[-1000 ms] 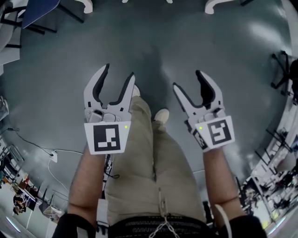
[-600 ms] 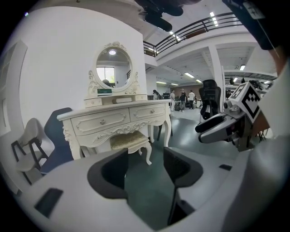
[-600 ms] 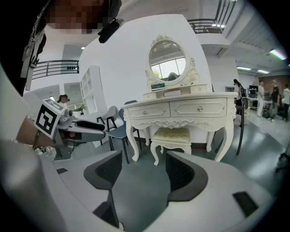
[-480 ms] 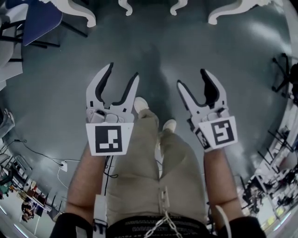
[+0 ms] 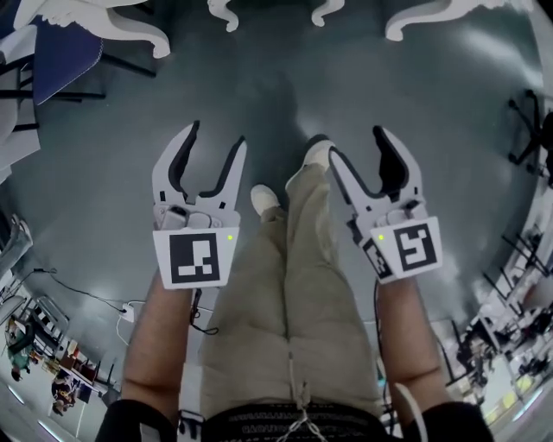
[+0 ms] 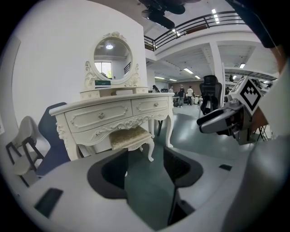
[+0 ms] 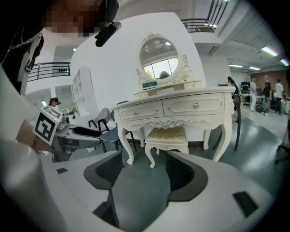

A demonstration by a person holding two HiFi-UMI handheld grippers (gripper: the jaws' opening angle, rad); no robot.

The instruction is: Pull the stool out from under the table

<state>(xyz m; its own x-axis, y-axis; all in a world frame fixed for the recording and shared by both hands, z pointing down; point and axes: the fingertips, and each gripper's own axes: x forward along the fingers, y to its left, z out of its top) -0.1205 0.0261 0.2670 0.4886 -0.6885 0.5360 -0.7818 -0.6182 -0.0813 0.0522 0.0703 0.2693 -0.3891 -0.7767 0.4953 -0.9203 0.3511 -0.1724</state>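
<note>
A cream stool with a padded seat and curved legs stands tucked under an ornate white dressing table; the left gripper view shows the stool and table too. In the head view only the table's curved feet show at the top edge. My left gripper and right gripper are both open and empty, held side by side over the floor, well short of the stool.
An oval mirror tops the table. A blue chair stands left of it, with grey chairs beside. Cables trail on the grey floor. Desks and office chairs line the right side. My legs and shoes are between the grippers.
The table's feet have come further into the top of the head view as I step toward it. Both grippers stay open and level with each other.
</note>
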